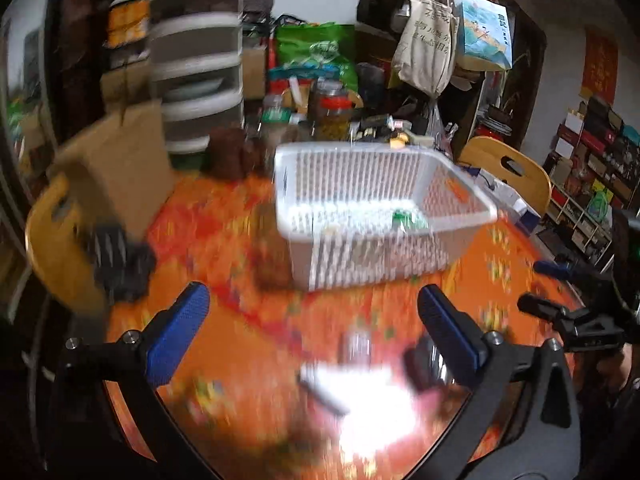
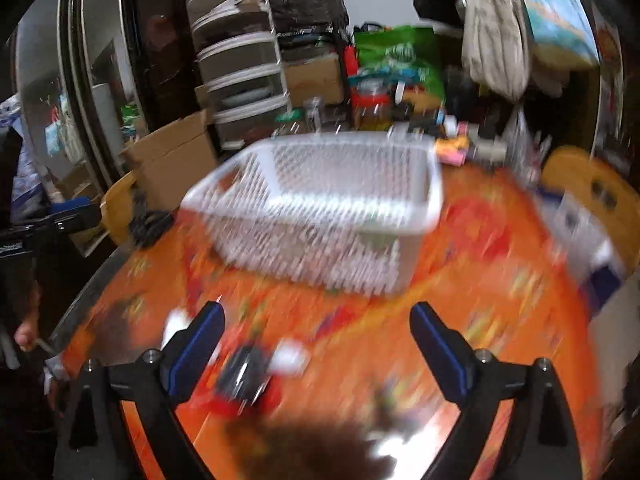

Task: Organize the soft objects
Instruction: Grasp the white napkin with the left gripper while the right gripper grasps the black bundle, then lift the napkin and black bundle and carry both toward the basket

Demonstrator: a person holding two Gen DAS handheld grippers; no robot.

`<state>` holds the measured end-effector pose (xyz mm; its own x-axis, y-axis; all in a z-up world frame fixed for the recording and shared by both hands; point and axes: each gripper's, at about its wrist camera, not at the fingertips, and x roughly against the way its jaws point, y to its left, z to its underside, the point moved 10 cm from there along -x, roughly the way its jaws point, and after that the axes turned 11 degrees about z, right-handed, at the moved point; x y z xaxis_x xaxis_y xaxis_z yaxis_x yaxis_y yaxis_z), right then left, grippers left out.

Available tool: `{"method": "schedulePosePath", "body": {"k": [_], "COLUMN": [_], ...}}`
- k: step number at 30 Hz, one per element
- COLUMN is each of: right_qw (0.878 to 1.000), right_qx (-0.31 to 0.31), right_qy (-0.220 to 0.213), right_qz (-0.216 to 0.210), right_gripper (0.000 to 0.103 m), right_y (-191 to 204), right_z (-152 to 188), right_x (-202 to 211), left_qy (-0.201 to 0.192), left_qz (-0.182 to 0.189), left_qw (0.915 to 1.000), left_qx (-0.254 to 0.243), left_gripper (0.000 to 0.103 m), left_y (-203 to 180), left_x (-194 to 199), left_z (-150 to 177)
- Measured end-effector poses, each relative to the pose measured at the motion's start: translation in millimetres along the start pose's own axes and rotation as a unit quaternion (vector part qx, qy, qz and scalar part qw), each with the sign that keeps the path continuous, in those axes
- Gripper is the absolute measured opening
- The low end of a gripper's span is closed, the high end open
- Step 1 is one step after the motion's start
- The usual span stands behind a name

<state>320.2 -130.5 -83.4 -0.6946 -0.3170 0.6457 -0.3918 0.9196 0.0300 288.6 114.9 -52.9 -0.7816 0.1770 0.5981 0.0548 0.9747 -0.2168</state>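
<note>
Left of the basket a dark soft lump lies near the table's edge. The basket stands mid-table, opening upward; its long axis cannot be told through the blur. A green item lies inside. Bare cloth stretches between basket and both grippers. The left gripper and right gripper stand wide apart, holding nothing.

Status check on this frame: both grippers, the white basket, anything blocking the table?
Left gripper open, empty. Right gripper open, empty. White basket on orange tablecloth, small green item inside. Frames blurred; loose dark items near the fingers.
</note>
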Motion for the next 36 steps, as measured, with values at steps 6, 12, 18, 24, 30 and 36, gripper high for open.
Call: {"method": "schedulePosePath", "body": {"k": [6,12,18,24,30,36], "right_qw": [0.999,0.998,0.998,0.998,0.997,0.996], "right_qx": [-0.022,-0.02,-0.009,0.006,-0.003,-0.006], "right_qy": [0.025,0.038,0.047,0.05,0.059,0.069], "right_qz": [-0.029,-0.044,-0.049,-0.049,-0.055,-0.057], "right_gripper": [0.094,0.09,0.072,0.061,0.051,0.044], "right_y": [39,64,77,88,88,88], "right_z": [79,88,86,84,83,86], "right_x": [-16,-34,-49,-58,-65,-68], "left_qy": [0.074,0.094,0.099,0.111,0.123,0.115], "left_qz": [0.036,0.033,0.029,0.034,0.037,0.045], "left_qw": [0.9951,0.9946,0.9946,0.9931,0.9913,0.992], "left_qx": [0.054,0.031,-0.015,-0.02,-0.026,-0.025], "left_gripper": [0.103,0.102,0.102,0.098,0.078,0.059], "left_y": [10,8,-7,-6,-7,-9], "left_x": [-47,-70,-85,-101,-115,-112], "left_z": [109,131,130,124,128,128]}}
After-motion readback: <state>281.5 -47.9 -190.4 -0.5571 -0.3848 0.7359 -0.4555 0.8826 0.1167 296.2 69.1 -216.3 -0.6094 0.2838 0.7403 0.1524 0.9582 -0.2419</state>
